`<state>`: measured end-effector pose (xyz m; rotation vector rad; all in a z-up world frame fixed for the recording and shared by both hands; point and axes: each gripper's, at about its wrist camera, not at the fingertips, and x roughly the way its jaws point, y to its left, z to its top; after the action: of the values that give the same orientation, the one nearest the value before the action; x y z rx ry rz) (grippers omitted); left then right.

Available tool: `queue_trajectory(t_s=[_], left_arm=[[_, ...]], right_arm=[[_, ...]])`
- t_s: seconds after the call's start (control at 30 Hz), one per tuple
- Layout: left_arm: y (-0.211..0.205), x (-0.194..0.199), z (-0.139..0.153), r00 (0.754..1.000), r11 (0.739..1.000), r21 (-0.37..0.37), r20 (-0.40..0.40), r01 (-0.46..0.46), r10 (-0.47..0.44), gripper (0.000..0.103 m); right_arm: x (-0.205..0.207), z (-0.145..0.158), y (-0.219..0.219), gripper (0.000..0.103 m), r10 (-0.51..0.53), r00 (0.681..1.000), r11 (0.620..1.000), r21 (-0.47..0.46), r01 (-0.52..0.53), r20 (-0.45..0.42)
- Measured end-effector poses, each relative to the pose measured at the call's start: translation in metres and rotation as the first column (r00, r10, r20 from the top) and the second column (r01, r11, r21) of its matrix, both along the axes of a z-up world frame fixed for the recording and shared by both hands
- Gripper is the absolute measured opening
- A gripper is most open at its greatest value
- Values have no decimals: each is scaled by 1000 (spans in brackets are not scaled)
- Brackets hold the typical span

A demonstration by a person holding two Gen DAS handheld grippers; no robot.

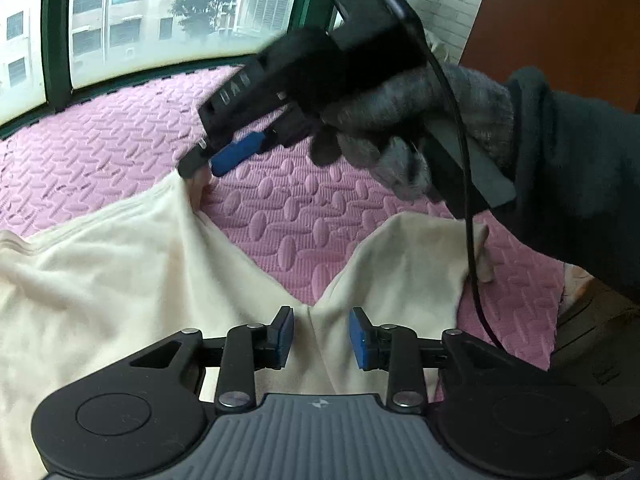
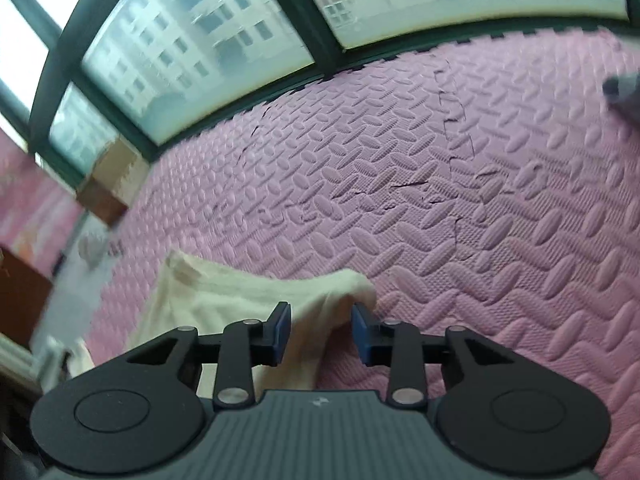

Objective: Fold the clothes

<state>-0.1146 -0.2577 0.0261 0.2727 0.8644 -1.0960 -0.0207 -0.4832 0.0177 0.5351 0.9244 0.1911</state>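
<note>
**Cream garment spread on the pink mat, both grippers over it**

Pink foam mat, embossed and jigsawed together, runs up to a green-framed window with apartment blocks outside. On it lies the cream garment, rumpled, with a V-shaped gap showing mat between two parts. My left gripper hangs over the point of that V, jaws partly apart, with cloth beneath them but nothing pinched. Ahead, my gloved right hand carries the right gripper, tips down at a raised peak of the cloth's far edge. From its own camera, blurred, its jaws stand partly apart over a cloth corner, pads not pressing it.
</note>
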Motion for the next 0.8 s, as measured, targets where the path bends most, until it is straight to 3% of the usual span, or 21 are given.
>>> queue_trajectory(t_s=[0.17, 0.23, 0.33, 0.43, 0.57, 0.7, 0.8], left_arm=[[-7, 2, -4, 1000, 1000, -1, -14, -4, 4, 34], [-6, 2, -5, 1000, 1000, -4, -17, -7, 7, 34], [-7, 2, -7, 1000, 1000, -8, -9, -1, 1, 33], [-6, 1, -7, 1000, 1000, -28, -19, 11, -11, 31], [-6, 1, -7, 999, 998, -58, -35, 14, -16, 32], [-9, 5, -10, 998, 998, -68, -70, -7, 2, 34], [-6, 3, -6, 998, 998, -61, -59, -1, -3, 34]], right_arm=[[8, -10, -4, 32, -53, 998, 998, 45, 53, -19], [9, -13, -5, 12, -73, 997, 996, 55, 74, -16], [9, -12, -4, 7, -81, 997, 996, 49, 81, 5], [4, 6, 5, 7, -56, 994, 998, 18, 55, 91], [-10, 41, 20, 7, 2, 967, 997, -73, 18, 254], [2, 27, 26, 7, 15, 985, 964, -265, 32, 173], [8, 9, 22, 8, -9, 994, 957, -286, 41, 110]])
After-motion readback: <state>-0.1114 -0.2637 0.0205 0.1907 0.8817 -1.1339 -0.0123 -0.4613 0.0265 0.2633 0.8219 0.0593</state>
